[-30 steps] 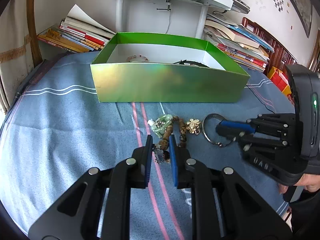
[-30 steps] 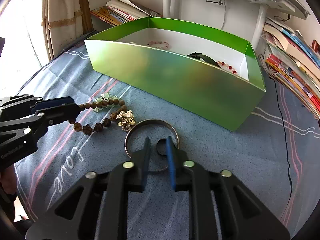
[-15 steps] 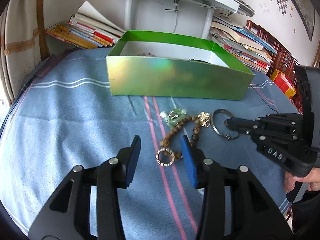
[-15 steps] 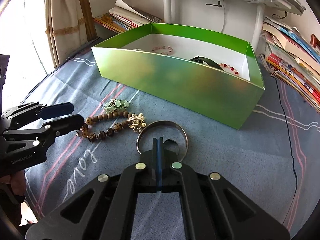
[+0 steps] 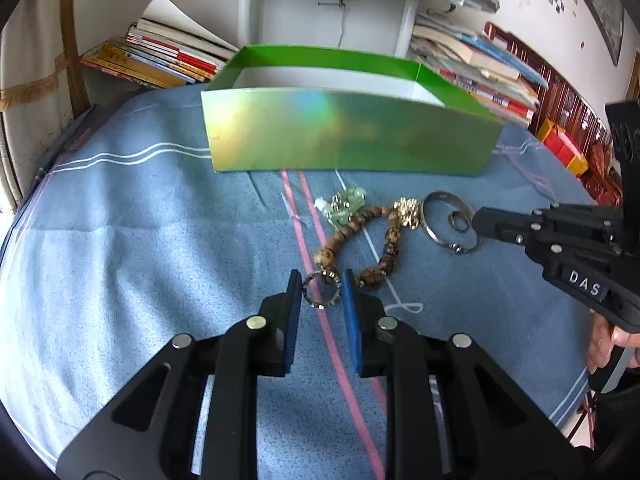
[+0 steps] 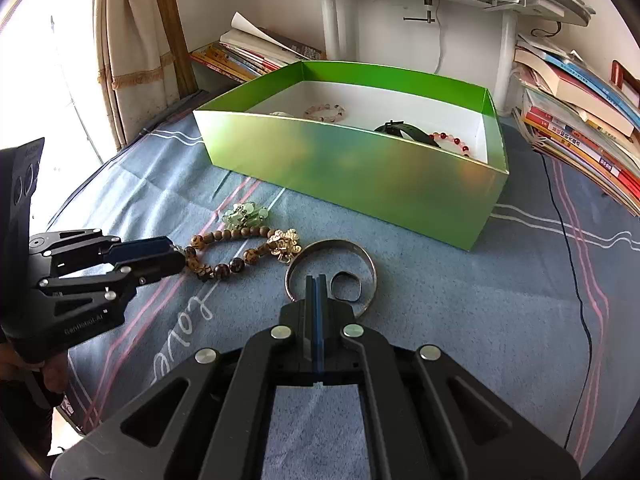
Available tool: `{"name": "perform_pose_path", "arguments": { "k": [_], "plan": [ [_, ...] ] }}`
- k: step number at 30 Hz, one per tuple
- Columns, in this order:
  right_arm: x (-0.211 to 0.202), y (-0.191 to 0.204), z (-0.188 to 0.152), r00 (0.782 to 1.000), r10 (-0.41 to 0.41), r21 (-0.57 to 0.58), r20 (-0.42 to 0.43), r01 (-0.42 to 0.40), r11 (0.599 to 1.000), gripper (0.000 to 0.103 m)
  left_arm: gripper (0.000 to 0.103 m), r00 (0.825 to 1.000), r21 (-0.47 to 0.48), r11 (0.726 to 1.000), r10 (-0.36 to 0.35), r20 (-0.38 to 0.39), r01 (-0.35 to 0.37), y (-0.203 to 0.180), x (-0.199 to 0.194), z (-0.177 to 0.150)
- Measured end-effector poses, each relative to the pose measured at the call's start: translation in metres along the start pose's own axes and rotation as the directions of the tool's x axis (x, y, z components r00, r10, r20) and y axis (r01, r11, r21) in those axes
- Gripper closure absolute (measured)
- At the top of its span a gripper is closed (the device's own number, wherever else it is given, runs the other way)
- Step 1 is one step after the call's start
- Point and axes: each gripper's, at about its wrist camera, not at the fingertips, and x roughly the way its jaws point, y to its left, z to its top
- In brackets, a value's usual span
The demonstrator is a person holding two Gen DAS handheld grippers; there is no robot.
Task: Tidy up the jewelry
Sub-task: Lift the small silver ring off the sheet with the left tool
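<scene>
- Cloth (image 5: 120, 240): blue woven fabric, matt, slightly rough nap, creased.
- Box (image 6: 360, 172): glossy green card outside with a rainbow sheen; matt white inside.
- Bangle (image 6: 360, 250): smooth polished silver metal.
- Ring (image 5: 321, 290): metal, studded and glinting.
- Beads (image 5: 352, 228): brown, wood-like, with a dull polish and mottled grain.
- Charm (image 6: 285, 242): gold-coloured metal, shiny, bumpy.
- Green piece (image 5: 346, 206): pale, translucent, glassy.
- Left gripper (image 5: 320, 292): matt black plastic, blue rubbery pads, bright metal screws.
- Books (image 6: 580, 120): paper, glossy covers.
</scene>
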Motion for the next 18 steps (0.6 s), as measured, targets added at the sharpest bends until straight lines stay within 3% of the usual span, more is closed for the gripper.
{"name": "perform_pose_path", "arguments": {
  "k": [8,13,18],
  "plan": [
    [-0.036,0.011,-0.001,0.995,0.029,-0.007,0.097,-0.028,1.000,0.103,0.083,0.994,-0.006,1.000,0.004,0.108,-0.004,-0.003,-0.046,0.001],
    [-0.076,0.027,-0.017,0.977,0.010,0.004,0.213,-0.012,1.000,0.103,0.083,0.983,-0.014,1.000,0.008,0.184,-0.006,-0.014,-0.083,-0.009],
    [-0.117,0.044,-0.038,0.956,-0.002,-0.014,0.295,0.006,1.000,0.103,0.083,0.978,-0.008,1.000,-0.001,0.210,0.002,-0.025,-0.104,-0.024]
  ]
}}
